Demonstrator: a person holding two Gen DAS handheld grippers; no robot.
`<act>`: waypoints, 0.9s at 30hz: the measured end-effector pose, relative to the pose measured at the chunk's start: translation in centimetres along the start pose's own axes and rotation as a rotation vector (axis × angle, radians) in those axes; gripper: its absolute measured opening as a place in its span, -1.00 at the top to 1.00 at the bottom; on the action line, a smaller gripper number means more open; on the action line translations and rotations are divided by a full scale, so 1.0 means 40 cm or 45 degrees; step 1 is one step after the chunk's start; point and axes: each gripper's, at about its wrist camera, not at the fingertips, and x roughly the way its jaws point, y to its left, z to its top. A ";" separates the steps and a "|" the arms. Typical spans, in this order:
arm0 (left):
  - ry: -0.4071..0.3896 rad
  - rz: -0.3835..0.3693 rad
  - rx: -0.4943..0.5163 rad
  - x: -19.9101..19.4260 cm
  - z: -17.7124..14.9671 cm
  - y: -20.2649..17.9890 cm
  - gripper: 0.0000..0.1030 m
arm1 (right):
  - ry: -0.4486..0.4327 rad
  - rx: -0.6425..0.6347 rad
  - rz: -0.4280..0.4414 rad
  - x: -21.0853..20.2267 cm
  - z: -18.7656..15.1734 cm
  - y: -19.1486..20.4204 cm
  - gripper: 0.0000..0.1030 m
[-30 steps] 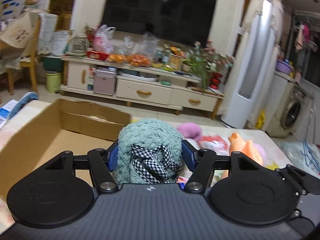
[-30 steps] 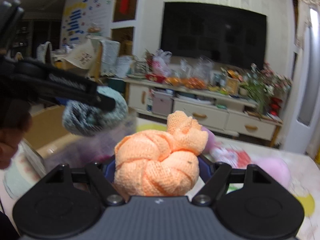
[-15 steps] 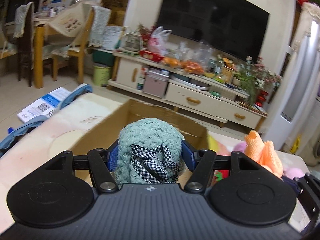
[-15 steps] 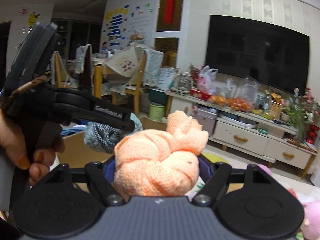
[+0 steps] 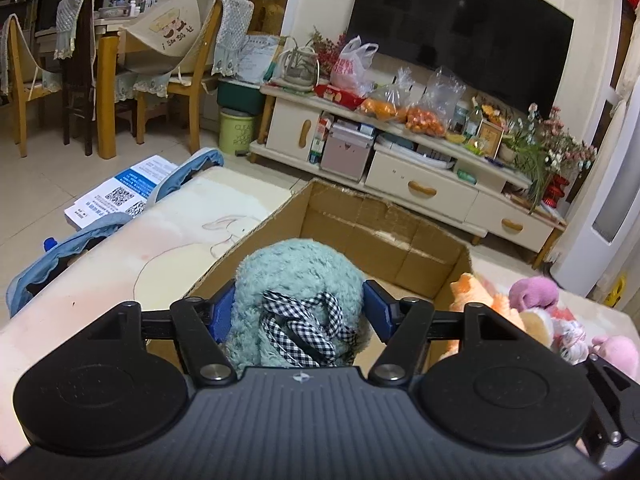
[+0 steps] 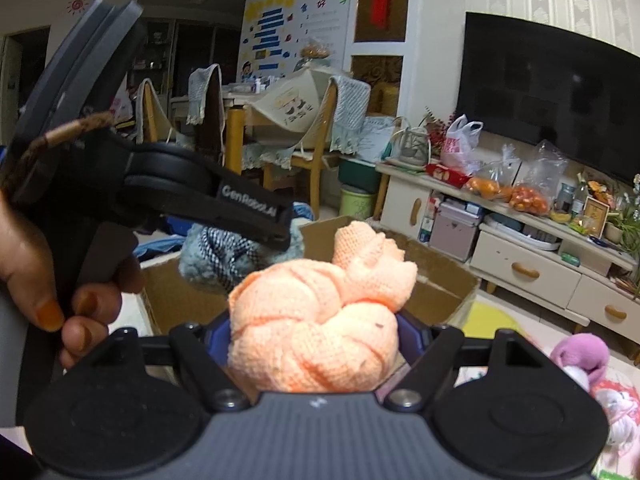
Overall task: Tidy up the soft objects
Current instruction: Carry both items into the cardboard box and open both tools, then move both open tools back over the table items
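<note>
- Two soft bundles are in hand, one in each set of tongs, and both hang above an open cardboard box (image 5: 384, 236) that sits just ahead of them.
- Left tongs (image 5: 298, 310): closed snugly on a fluffy teal bundle (image 5: 296, 276) with a black-and-white checked ribbon (image 5: 304, 332) knotted at its near side. The bundle bulges past both fingers. It hangs over the near left part of the box, whose brown inner walls show ahead of it.
- Left of the left tongs lies a pale padded surface (image 5: 120, 264) with a faint rabbit outline.
- Right tongs (image 6: 314, 334): closed on a knotted orange knit bundle (image 6: 320, 320), squeezed at its lower half, with a loose tail standing up on top. The box opening lies ahead of it.
- Right of both tongs, outside the box, more soft toys wait, among them a purple plush (image 6: 580, 356) and a pink one (image 5: 616, 354).
- Risks, as a judgement: the two tools sit close together over one box, so they could knock each other on release. The orange tail or the checked ribbon could snag on a finger and drag its bundle back out. A release too near the wall could drop a bundle outside.
</note>
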 end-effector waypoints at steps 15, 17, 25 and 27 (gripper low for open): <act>-0.077 0.017 0.077 0.004 -0.025 -0.009 -1.00 | -0.026 0.034 -0.101 -0.093 -0.053 0.004 -0.95; -0.111 0.032 0.090 0.008 -0.032 -0.014 -1.00 | -0.023 0.056 -0.133 -0.114 -0.069 0.000 -0.98; -0.180 0.148 0.271 0.016 -0.053 -0.034 -1.00 | 0.013 0.120 -0.179 -0.174 -0.116 -0.027 -0.98; -0.168 0.152 0.265 0.013 -0.052 -0.036 -1.00 | 0.023 0.139 -0.191 -0.184 -0.129 -0.037 -0.98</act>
